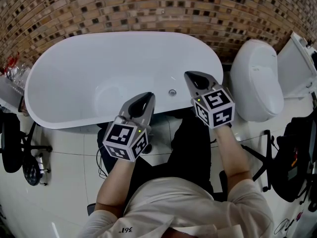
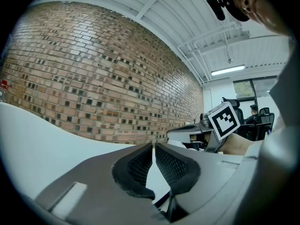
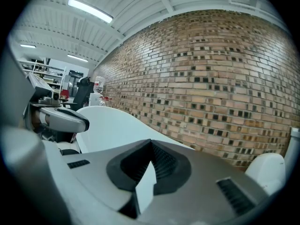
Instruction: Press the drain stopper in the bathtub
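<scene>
In the head view a white oval bathtub (image 1: 59, 63) lies in front of me, with a small round metal drain stopper (image 1: 172, 92) on its near inner side. My left gripper (image 1: 150, 96) hovers over the tub's near rim, just left of the stopper, jaws together and empty. My right gripper (image 1: 188, 75) is just right of the stopper, above the tub's right end, also shut on nothing. In the left gripper view my left gripper (image 2: 153, 145) points at the brick wall, as does my right gripper (image 3: 150, 142) in its own view. Neither gripper view shows the stopper.
A white toilet (image 1: 255, 78) stands right of the tub, its lid (image 1: 297, 66) beyond. A brick wall (image 1: 148, 9) runs behind the tub. Black stands and a chair (image 1: 12, 138) sit on the floor at left, black gear (image 1: 292, 157) at right, cables (image 1: 101, 157) near my legs.
</scene>
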Available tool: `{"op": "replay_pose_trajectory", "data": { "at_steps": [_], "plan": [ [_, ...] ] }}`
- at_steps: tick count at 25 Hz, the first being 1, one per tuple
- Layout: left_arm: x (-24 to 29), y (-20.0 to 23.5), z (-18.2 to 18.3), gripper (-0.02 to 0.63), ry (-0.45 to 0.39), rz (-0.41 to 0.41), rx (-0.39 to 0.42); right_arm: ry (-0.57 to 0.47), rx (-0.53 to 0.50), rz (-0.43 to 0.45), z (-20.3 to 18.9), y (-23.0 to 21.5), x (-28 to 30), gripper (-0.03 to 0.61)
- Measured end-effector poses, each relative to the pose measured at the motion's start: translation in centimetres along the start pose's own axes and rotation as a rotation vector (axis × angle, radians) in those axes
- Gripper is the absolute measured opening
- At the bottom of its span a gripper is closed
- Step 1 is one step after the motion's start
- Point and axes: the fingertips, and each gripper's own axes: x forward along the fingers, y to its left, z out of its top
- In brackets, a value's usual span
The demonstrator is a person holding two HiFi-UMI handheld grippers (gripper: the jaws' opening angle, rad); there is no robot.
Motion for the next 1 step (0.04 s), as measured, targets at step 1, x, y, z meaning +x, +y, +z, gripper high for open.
{"op": "replay_pose_trajectory", "data": {
  "at_steps": [1],
  "plan": [
    [0.04, -0.02, 0.01, 0.015, 0.000, 0.000, 0.001, 0.000, -0.001, 0.000, -0.01, -0.03, 0.01, 0.015]
  ]
}}
